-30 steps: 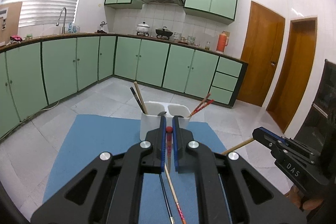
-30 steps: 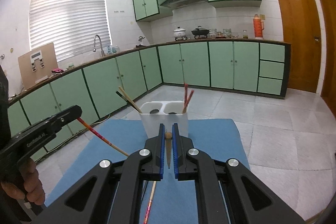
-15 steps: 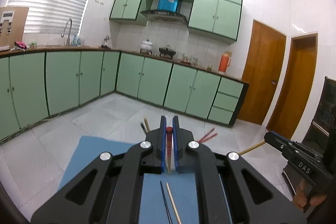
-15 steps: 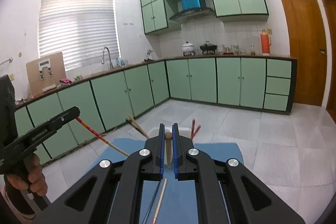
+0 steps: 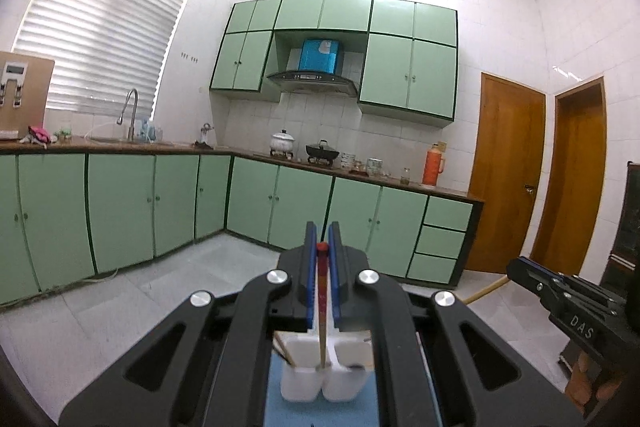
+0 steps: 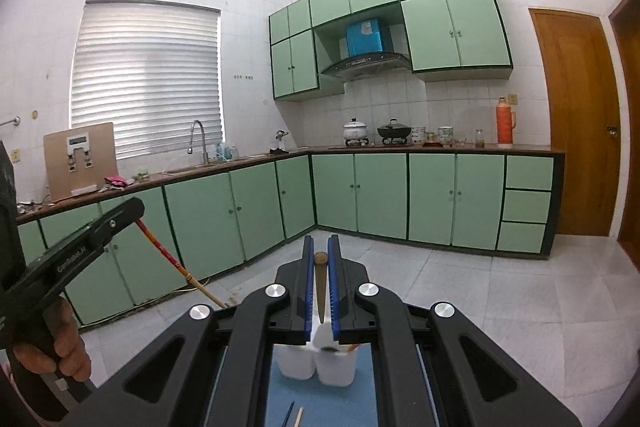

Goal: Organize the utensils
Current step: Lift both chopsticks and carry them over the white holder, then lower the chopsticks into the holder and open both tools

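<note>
Red-tipped chopstick (image 5: 321,291) clamped in left gripper (image 5: 322,247), lower end above white two-cell holder (image 5: 320,383) on blue mat (image 5: 276,411). Plain wooden chopstick (image 6: 320,287) clamped in right gripper (image 6: 320,259). Holder's contents mostly hidden behind the grippers.

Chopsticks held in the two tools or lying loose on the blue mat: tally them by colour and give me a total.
Red-topped chopstick, in the left tool: 1
Plain wooden chopstick, in the right tool: 1
Dark chopstick, on the blue mat: 1
Pale chopstick, on the mat: 1
Total: 4
</note>
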Demonstrator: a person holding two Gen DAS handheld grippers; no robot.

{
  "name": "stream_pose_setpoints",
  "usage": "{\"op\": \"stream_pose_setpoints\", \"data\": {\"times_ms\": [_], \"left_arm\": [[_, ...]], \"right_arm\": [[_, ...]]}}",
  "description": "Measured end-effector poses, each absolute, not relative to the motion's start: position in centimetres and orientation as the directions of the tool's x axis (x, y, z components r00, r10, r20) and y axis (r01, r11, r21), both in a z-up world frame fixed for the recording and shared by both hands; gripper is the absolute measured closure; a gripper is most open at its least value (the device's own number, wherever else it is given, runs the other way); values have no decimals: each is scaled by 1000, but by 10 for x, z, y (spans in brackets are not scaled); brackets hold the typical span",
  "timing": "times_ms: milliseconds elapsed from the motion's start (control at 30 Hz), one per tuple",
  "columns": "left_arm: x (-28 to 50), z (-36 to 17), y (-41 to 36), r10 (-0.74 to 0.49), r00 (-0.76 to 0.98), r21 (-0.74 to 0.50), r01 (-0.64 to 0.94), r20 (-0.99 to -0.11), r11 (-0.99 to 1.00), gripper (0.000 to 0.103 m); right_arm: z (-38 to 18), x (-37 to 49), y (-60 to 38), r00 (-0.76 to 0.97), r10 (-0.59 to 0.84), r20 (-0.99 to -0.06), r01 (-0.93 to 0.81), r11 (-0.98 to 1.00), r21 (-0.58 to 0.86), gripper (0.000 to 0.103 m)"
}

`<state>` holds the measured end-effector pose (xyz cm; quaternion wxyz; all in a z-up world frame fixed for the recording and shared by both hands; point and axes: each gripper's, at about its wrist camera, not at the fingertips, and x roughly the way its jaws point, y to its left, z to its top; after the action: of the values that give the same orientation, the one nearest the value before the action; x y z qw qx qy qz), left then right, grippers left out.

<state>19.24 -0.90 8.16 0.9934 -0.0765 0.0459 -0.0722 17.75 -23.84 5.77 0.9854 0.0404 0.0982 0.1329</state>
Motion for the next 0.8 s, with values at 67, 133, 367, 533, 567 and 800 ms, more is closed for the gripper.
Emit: {"op": "stream_pose_setpoints", "data": {"times_ms": [67, 133, 367, 533, 567, 800], "left_arm": [[210, 80, -15, -138, 987, -144, 126, -81, 982, 98], [232, 73, -23, -129, 987, -125, 117, -92, 985, 98], [296, 38, -36, -119, 975, -100, 102, -190, 990, 98], [320, 11, -33, -123, 957, -97, 100, -265, 990, 98], [324, 6, -32, -125, 952, -100, 100, -280, 990, 98], [330, -13, -22, -130, 933, -98, 103, -337, 990, 97]], "right_arm": [[53, 194, -237, 945, 258, -201, -242, 965, 98, 96], [46, 212, -234, 941, 251, -228, -236, 967, 93, 96], [7, 263, -223, 909, 234, -345, -221, 972, 75, 96], [-18, 283, -218, 888, 230, -399, -223, 973, 63, 96], [-21, 286, -217, 883, 234, -406, -228, 972, 65, 96], [-36, 289, -212, 862, 264, -433, -261, 963, 69, 96]]}}
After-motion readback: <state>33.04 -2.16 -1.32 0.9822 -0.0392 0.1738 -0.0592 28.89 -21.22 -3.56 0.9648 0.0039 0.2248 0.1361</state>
